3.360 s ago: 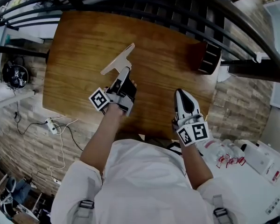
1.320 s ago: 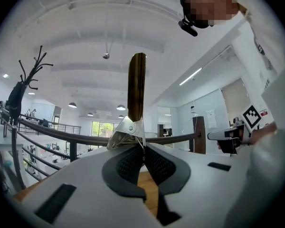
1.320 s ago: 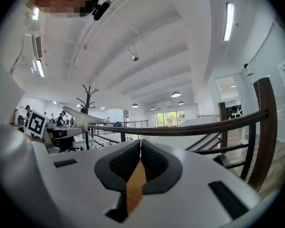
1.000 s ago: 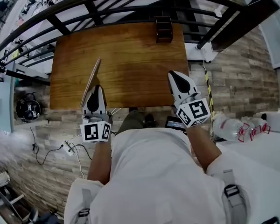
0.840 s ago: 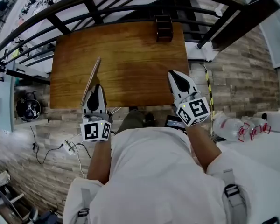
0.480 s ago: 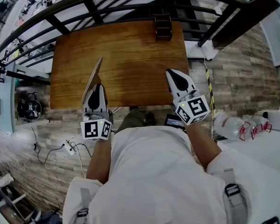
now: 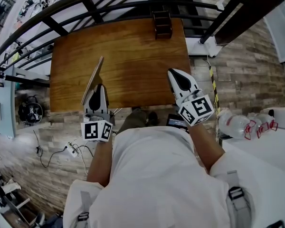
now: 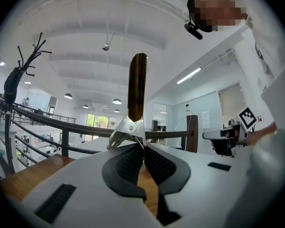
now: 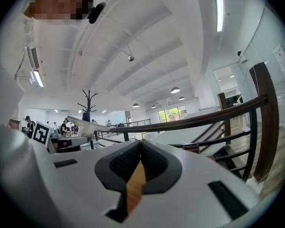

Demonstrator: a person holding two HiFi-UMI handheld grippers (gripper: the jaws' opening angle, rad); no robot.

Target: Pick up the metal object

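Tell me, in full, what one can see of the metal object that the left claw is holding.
The metal object is a flat, shiny, silver-grey plate, roughly triangular, with one round rivet near its middle. A long dark brown bar, which looks like wood, rises from it. The left claw is shut on the plate's lower corner; nothing else seems to touch it. In the head view it shows edge-on as a thin strip reaching forward over the left part of the wooden table.

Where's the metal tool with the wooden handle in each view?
Head view: metal-bladed tool with dark wooden handle, edge-on in left tongs, left of centre.
Left gripper view: tool centre, upright, clamped.
Right gripper view: tool small, far left.
Shared landmark: black curved railing.
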